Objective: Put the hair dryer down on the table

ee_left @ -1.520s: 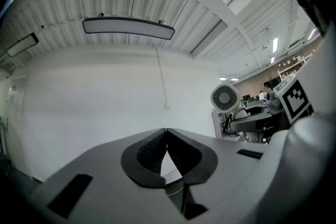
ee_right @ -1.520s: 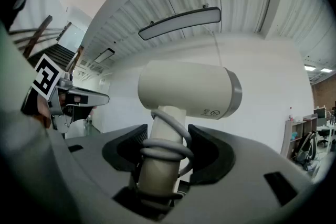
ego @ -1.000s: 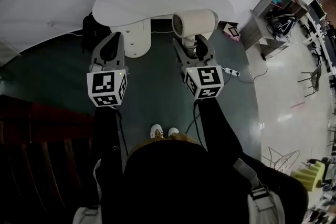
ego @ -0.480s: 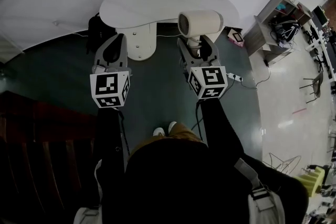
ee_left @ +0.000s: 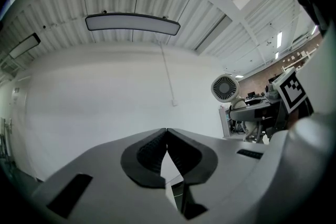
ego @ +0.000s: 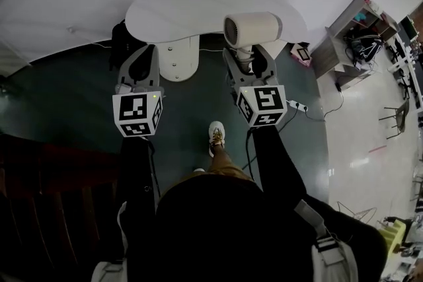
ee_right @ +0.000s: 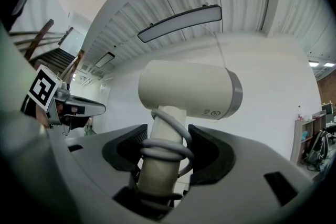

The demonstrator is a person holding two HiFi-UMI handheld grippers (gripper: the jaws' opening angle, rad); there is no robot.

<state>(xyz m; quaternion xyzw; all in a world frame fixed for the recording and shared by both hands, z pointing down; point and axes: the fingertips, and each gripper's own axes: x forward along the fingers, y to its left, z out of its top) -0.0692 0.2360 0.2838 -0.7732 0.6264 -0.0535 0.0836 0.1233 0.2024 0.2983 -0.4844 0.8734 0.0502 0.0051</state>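
Observation:
A cream hair dryer (ego: 254, 30) with its grey cord wound round the handle stands upright in my right gripper (ego: 246, 57), just before the near edge of the white curved table (ego: 198, 3). In the right gripper view the jaws are shut on the hair dryer's (ee_right: 189, 89) handle, the right gripper (ee_right: 165, 139) pointing at a white wall. My left gripper (ego: 147, 55) hangs beside it, over the dark floor, shut and empty (ee_left: 167, 136). The left gripper view catches the hair dryer's (ee_left: 226, 88) round rear grille.
The table's white pedestal base (ego: 177, 57) stands between the grippers. A black object (ego: 119, 33) lies under the table's left end. A power strip (ego: 295, 104) trails cable on the floor at right, near a grey shelf unit (ego: 344, 30). My shoe (ego: 216, 132) is stepped forward.
The table has drawn a little nearer and lower in view as I step forward, one foot now out in front. Both grippers keep their pose and the hair dryer stays held.

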